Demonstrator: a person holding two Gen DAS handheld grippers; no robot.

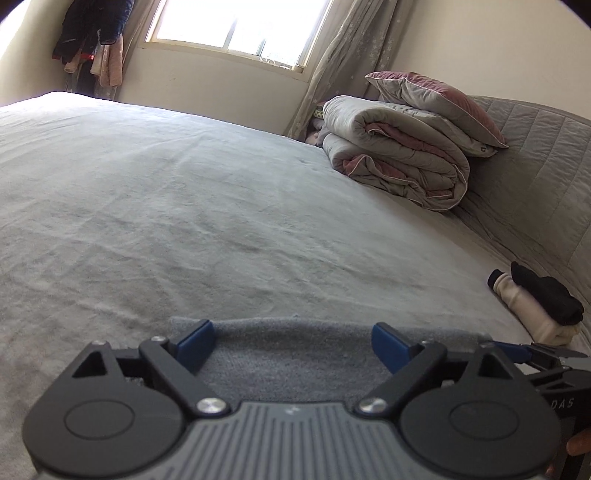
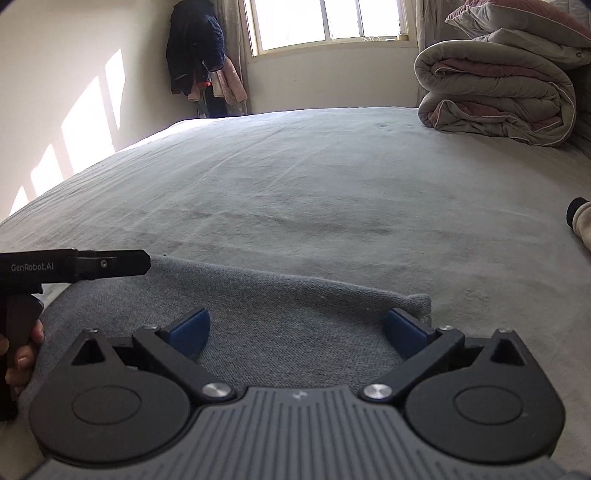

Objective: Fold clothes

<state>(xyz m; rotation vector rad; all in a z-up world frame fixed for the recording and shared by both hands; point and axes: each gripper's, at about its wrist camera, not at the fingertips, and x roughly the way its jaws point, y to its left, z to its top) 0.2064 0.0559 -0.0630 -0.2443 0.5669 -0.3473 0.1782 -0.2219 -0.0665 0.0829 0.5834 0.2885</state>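
Note:
A grey knitted garment (image 1: 291, 350) lies flat on the bed, its far folded edge just past my fingertips. My left gripper (image 1: 293, 343) hovers over its left part with the blue pads spread wide and nothing between them. The same grey garment (image 2: 280, 314) fills the near part of the right wrist view. My right gripper (image 2: 297, 330) stands open above it, close to the garment's right corner. The left gripper's black body (image 2: 74, 264) reaches in from the left edge there, held by a hand (image 2: 22, 354).
The bed (image 1: 184, 192) has a pale grey sheet. A folded grey and pink duvet (image 1: 399, 155) with a pillow (image 1: 436, 103) sits at the far right. Folded cream and black clothes (image 1: 535, 306) lie near the padded headboard (image 1: 546, 166). Hanging clothes (image 2: 199, 51) and a window (image 2: 325, 22) are behind.

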